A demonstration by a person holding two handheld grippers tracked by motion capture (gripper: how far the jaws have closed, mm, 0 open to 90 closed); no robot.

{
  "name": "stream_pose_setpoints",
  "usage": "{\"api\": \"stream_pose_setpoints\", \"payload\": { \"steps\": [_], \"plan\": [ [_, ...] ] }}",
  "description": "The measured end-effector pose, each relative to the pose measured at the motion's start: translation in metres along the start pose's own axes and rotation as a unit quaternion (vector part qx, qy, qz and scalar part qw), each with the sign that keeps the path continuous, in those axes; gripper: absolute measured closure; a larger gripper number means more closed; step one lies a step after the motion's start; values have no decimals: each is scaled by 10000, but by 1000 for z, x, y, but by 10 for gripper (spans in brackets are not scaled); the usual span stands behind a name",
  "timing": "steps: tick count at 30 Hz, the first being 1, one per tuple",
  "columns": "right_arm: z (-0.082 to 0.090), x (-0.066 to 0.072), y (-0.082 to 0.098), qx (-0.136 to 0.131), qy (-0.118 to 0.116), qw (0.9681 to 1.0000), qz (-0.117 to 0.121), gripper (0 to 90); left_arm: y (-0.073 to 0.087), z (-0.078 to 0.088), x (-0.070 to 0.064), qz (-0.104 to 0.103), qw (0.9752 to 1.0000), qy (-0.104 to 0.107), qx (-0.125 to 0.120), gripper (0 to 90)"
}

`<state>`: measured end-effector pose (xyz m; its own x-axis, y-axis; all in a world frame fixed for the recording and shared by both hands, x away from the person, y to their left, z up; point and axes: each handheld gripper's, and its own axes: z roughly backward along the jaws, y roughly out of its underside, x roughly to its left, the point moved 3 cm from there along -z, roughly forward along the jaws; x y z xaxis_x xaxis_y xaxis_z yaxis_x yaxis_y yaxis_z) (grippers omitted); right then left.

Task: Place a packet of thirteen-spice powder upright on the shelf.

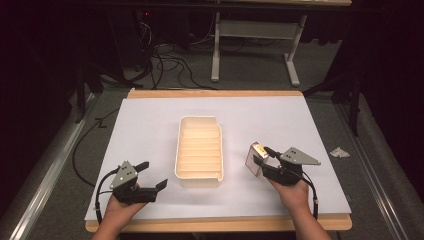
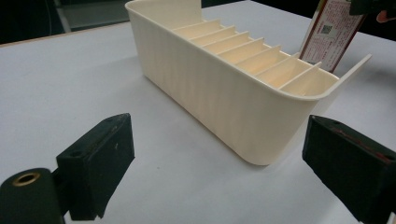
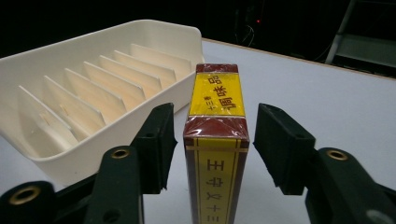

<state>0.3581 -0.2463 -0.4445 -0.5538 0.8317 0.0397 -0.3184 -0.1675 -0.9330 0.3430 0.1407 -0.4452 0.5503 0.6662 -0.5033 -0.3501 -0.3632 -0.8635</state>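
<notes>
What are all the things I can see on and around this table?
Cream plastic tray with slotted dividers: one, cream, middle of the white table.
Red-and-yellow printed box: one, standing upright right of the tray, between the right gripper's jaws.
White-topped table with wooden edge: one.
Crumpled white scrap: one, on the grey floor, right of the table.
Black cables: several, on the floor behind.
Left gripper: black, jaws open, near left.
Right gripper: black, around the box.
</notes>
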Motion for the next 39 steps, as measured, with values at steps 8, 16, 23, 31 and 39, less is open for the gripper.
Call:
{"api": "stream_pose_setpoints", "payload": {
  "steps": [8, 16, 23, 31, 39],
  "plan": [
    [2, 2, -2, -29, 49, 10000, 0, 604, 2, 0, 0, -47, 10000, 9, 58, 100],
    [1, 3, -3, -12, 137, 9999, 71, 671, 3, -1, 0, -94, 9999, 16, 86, 101],
    [1, 2, -3, 25, 131, 9999, 53, 678, 4, -2, -1, -87, 9999, 28, 116, 101],
    [-1, 2, -6, 94, 120, 9998, 115, 680, 5, -3, -1, -109, 9998, 31, 156, 101],
    [-2, 3, -7, 138, 146, 9997, 170, 680, 6, -3, -1, -133, 9997, 28, 189, 102]
  ]
}}
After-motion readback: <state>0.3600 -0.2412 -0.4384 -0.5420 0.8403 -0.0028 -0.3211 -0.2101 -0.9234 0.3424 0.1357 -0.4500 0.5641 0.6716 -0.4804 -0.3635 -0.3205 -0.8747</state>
